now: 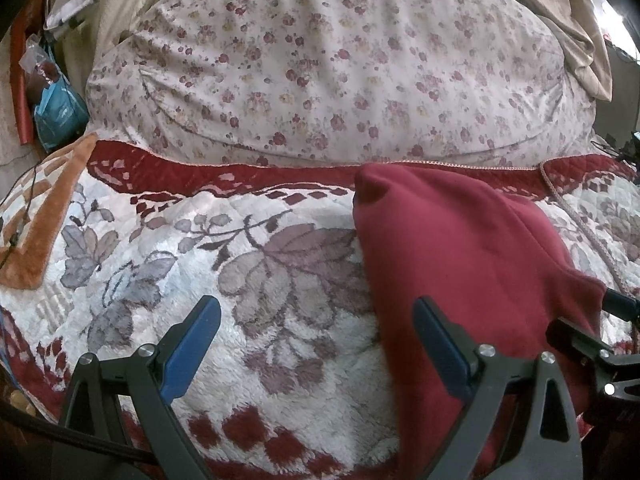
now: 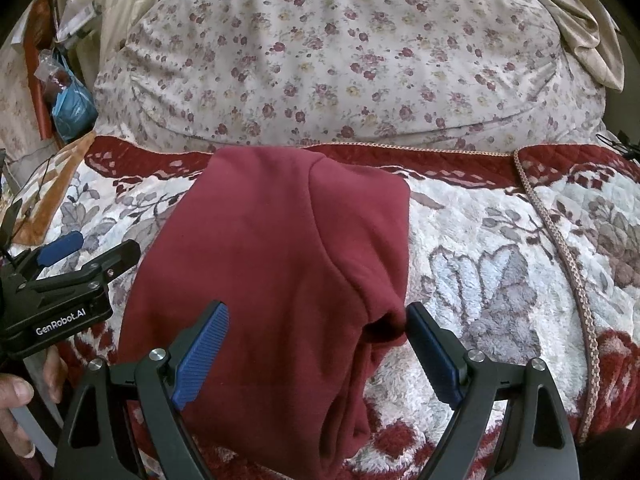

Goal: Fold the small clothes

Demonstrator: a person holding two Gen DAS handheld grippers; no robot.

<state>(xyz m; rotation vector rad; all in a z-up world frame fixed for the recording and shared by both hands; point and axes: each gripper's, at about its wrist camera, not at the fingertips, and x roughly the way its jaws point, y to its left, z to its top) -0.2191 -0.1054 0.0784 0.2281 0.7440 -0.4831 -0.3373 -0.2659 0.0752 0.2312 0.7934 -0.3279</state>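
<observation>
A dark red garment lies folded on the fluffy floral blanket. In the left wrist view the garment lies at the right. My left gripper is open and empty over the blanket, its right finger at the garment's left edge. It also shows in the right wrist view at the far left. My right gripper is open, its jaws spread over the garment's near right part, holding nothing. Part of it shows at the right edge of the left wrist view.
A big floral pillow lies behind the blanket. Beige curtains hang at the back. Bags and clutter sit at the left. An orange cloth lies at the blanket's left edge. A braided cord runs down the right.
</observation>
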